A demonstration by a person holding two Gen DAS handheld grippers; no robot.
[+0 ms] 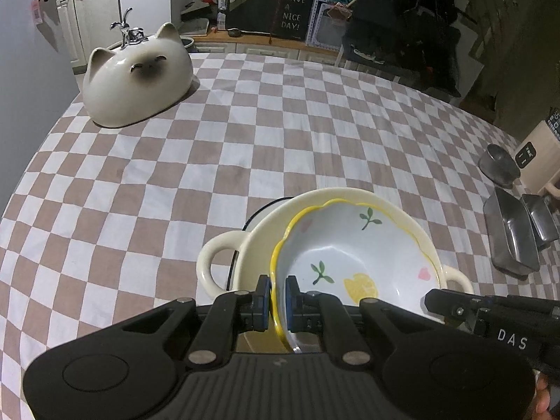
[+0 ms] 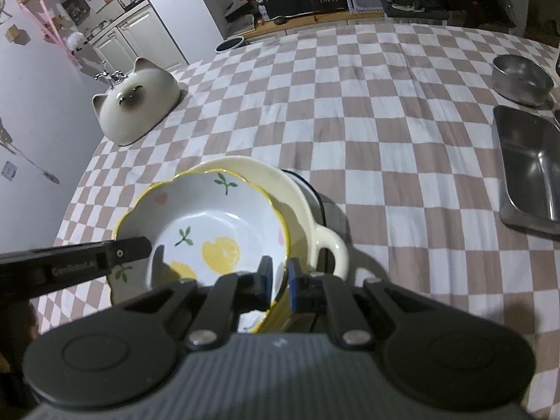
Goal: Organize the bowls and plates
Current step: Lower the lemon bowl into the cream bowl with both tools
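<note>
1. Floral bowl, white with yellow scalloped rim, tilted inside cream two-handled dish; nested so the pieces stack as one pile, itself resting on dark-rimmed plate just visible beneath at 11 o'clock.
2. Left gripper nearly closed, blue pads pinching the bowl's rim at 7 o'clock in the left wrist view; one pad inside, one outside, for a firm hold on thin wall.
3. Right gripper likewise clamped on the opposite rim, at 5 o'clock in the right wrist view; paired grip probably meant to keep the bowl level while seating it.
4. Cat-shaped bowl inverted at 10 o'clock on checkered tablecloth, well apart, seemingly not yet stacked.
5. Steel tray and steel bowl grouped at 2 o'clock.
</note>
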